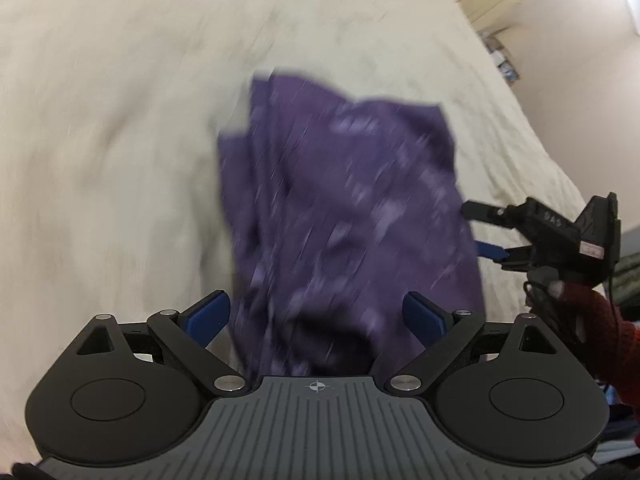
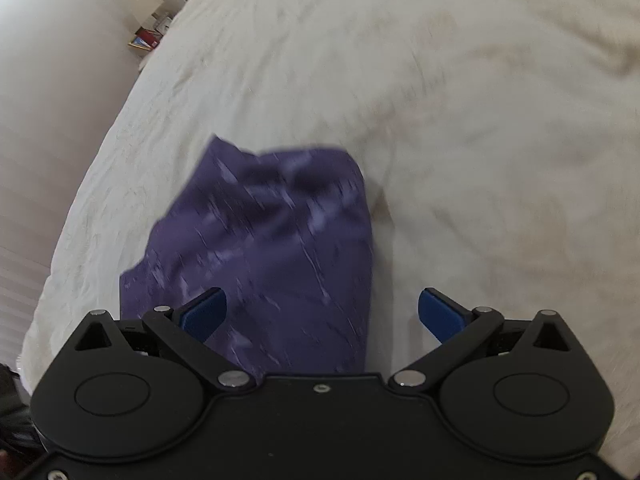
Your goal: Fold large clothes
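Note:
A purple patterned garment (image 1: 344, 216) lies bunched and partly folded on a cream bedspread (image 1: 120, 140); it also shows in the right wrist view (image 2: 272, 248). My left gripper (image 1: 318, 318) is open above the garment's near end, its blue pads apart and holding nothing. My right gripper (image 2: 322, 314) is open over the garment's near right edge, empty. The right gripper also shows in the left wrist view (image 1: 480, 232), beside the garment's right edge, jaws apart. Both views are motion-blurred.
The cream bedspread (image 2: 480, 140) fills most of both views. A pale wall and a small shelf with boxes (image 2: 148, 36) stand beyond the bed's edge. A hand in a red knit glove (image 1: 592, 320) holds the right gripper.

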### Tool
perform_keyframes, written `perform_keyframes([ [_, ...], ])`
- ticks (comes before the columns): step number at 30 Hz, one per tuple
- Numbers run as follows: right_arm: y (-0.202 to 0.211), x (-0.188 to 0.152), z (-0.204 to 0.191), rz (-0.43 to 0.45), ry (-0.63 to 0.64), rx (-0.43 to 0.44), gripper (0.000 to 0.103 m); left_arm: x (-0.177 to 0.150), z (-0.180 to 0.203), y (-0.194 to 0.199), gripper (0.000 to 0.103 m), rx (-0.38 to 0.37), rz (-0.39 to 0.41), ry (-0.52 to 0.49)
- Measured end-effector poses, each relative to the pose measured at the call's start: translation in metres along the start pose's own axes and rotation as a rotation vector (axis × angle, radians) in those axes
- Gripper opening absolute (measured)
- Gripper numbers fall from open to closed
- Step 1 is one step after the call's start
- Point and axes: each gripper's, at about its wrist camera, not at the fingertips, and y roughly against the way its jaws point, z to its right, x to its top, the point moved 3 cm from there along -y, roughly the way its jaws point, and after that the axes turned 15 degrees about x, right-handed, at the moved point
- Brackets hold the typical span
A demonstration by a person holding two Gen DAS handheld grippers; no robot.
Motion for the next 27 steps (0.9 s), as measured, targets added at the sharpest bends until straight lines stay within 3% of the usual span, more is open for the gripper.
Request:
perform_keyframes([
  [3, -0.009, -0.007, 0.010, -0.020, -0.047, 0.048, 0.102, -0.005, -0.002, -0.018, 0.095, -0.029, -0.047, 0.033],
  [5, -0.017, -0.008, 0.014, -0.025, -0.071, 0.077, 0.102, -0.003, -0.003, -0.031, 0.103, -0.053, -0.075, 0.064],
  [10, -0.038, -0.003, 0.018, -0.054, -0.111, 0.160, 0.103, 0.002, -0.003, -0.058, 0.103, -0.114, -0.116, 0.101],
  [17, -0.053, 0.004, 0.022, -0.062, -0.142, 0.243, 0.103, 0.001, -0.007, -0.061, 0.101, -0.208, -0.137, 0.128],
  [22, -0.041, 0.011, 0.014, -0.100, -0.098, 0.232, 0.076, 0.002, 0.008, -0.060, 0.101, -0.275, -0.133, 0.127],
  [27, -0.013, 0.035, 0.007, -0.075, -0.030, 0.280, 0.070, 0.007, 0.052, -0.061, 0.101, -0.306, -0.096, 0.114],
])
